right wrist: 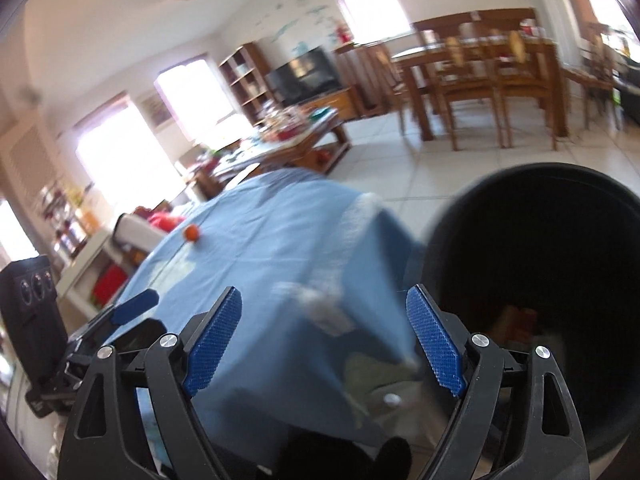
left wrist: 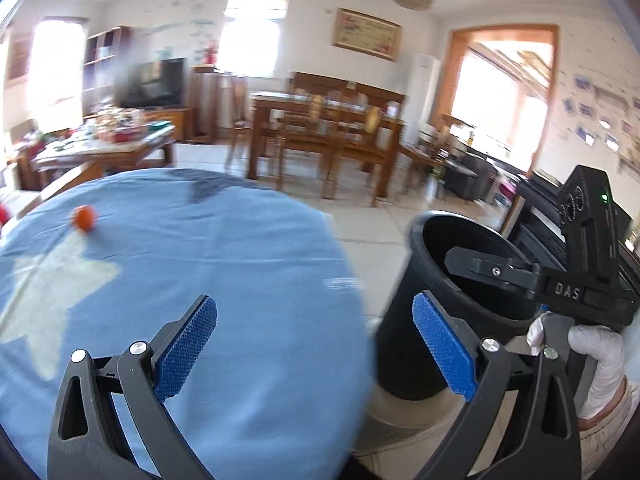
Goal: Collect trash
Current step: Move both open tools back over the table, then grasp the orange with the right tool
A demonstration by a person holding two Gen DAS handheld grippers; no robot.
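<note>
A black trash bin stands on the floor right of a table with a blue cloth. A small orange piece lies on the cloth at the far left. My left gripper is open and empty over the table's right edge. My right gripper reaches over the bin's rim. In the right wrist view my right gripper is open; a blurred white crumpled piece is in the air between its fingers, beside the bin. Some trash shows inside the bin. The orange piece shows there too.
A cluttered wooden coffee table and a dining table with chairs stand behind on the tiled floor. A dark unit is right of the bin. My left gripper shows at the left edge of the right wrist view.
</note>
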